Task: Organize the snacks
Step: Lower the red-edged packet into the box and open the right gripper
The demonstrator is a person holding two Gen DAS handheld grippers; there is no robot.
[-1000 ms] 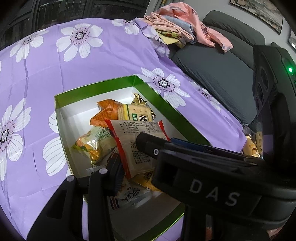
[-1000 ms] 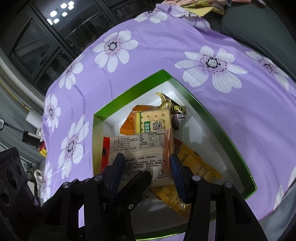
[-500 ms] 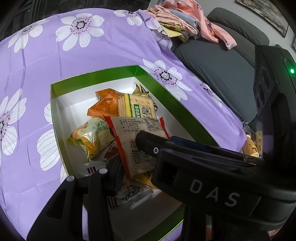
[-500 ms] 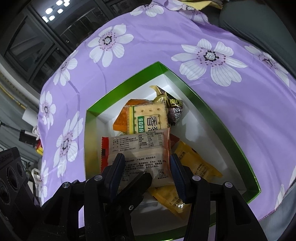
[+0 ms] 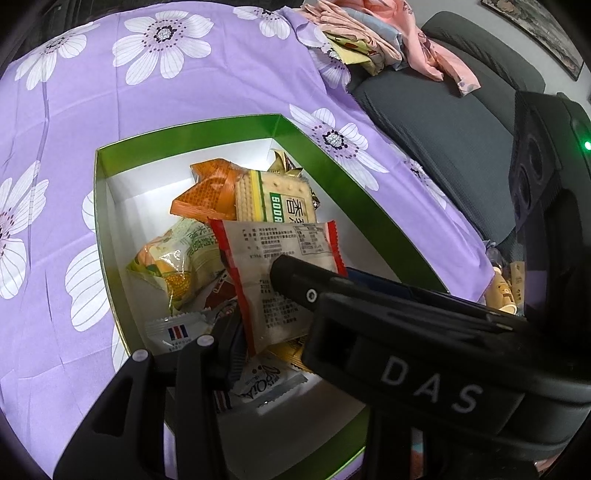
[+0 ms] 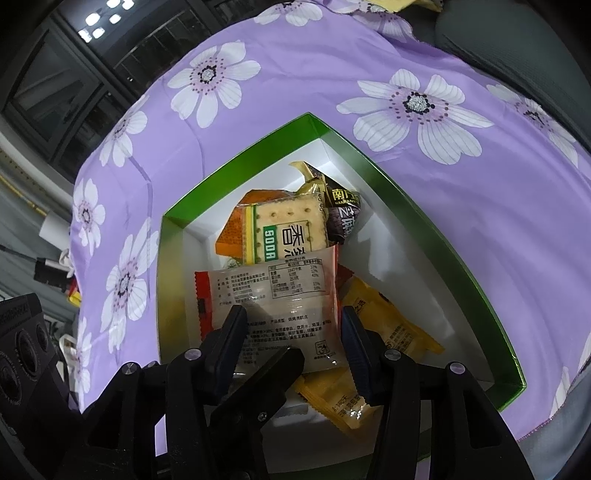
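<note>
A green box [image 5: 110, 236] with a white inside holds several snack packets, among them a soda cracker pack [image 5: 280, 199], an orange pack [image 5: 207, 195] and yellow packs [image 6: 388, 321]. A pale packet with red edges [image 6: 280, 288] stands tilted above the pile. My right gripper [image 6: 291, 325] is shut on it, one finger on each side. My left gripper [image 5: 255, 343] sits at the packet's [image 5: 266, 258] lower left edge. One of its fingers [image 5: 229, 347] shows there, while the other is hidden behind the right gripper's body [image 5: 424, 380]. I cannot make out its grip.
The box rests on a purple cloth with white flowers [image 5: 184, 74]. A dark grey sofa [image 5: 443, 122] with a heap of pink clothes [image 5: 388, 33] lies to the right. Small items [image 5: 506, 291] sit at the cloth's right edge. Dark glass doors [image 6: 74, 74] stand beyond the cloth.
The box sits slightly higher in both views than a second ago. The red-edged packet keeps its place between the fingers, and the jaws look unchanged.
</note>
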